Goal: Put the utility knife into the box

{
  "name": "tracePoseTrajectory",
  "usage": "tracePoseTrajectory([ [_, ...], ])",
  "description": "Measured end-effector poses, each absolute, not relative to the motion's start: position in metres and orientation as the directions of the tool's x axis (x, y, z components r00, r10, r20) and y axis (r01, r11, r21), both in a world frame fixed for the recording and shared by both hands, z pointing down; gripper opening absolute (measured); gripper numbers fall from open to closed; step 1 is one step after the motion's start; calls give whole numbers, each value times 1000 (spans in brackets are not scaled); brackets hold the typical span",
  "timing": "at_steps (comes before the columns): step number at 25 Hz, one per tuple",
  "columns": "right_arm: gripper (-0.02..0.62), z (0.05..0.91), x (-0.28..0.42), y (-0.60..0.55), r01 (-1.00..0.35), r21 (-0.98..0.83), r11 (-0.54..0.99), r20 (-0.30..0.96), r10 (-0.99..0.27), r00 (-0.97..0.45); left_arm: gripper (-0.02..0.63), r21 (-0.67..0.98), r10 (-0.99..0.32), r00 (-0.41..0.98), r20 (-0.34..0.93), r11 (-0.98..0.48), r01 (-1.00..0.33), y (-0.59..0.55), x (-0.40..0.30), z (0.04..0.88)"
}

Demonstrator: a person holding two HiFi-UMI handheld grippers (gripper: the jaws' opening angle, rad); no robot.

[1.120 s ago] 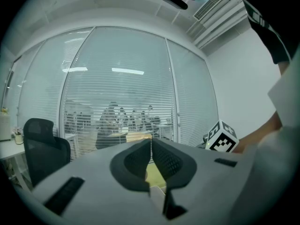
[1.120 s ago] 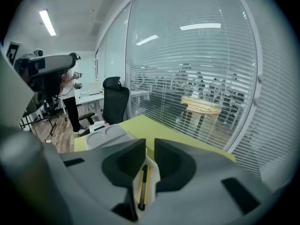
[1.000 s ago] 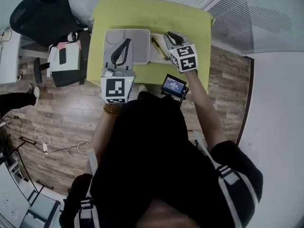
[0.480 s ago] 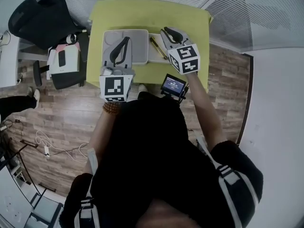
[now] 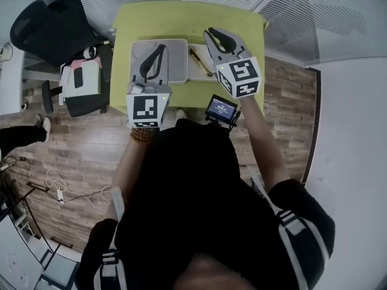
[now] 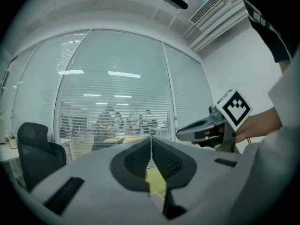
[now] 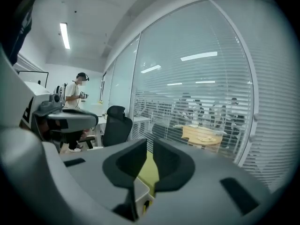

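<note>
The utility knife, yellow and dark, lies in a shallow white tray on the yellow-green table. Beside the tray on the left stands the grey box, which is open. My left gripper hovers over the box with its jaws shut and empty; in the left gripper view its tips touch. My right gripper is held above the tray, just right of the knife. Its jaws stand a narrow gap apart with nothing between them. Both grippers point level, towards the glass wall.
A small screen device sits at the table's near edge. A black office chair and a cart with a phone stand left of the table. Cables lie on the wood floor. A person stands far off.
My right gripper has risen towards the head camera and drifted right, away from the knife. The left gripper has stayed over the box. The knife has not moved.
</note>
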State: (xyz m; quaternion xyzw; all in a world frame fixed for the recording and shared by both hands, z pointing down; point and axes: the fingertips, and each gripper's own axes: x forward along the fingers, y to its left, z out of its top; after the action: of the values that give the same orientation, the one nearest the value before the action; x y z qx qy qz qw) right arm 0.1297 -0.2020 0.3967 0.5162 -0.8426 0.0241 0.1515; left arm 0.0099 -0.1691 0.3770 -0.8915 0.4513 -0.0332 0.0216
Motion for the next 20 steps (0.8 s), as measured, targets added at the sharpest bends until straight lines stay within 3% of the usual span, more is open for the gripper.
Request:
tracePoseTrajectory([
  [13,32,336,126,-178,-886,238,397,83,-918,-388,18,-81,-784,620,23,-620,-781,-170,16,370],
  [20,20,322,155,-165,-926,240,292,13,-954,-298,18,-85,-768,640,23,-639,-764,-167,31,370],
])
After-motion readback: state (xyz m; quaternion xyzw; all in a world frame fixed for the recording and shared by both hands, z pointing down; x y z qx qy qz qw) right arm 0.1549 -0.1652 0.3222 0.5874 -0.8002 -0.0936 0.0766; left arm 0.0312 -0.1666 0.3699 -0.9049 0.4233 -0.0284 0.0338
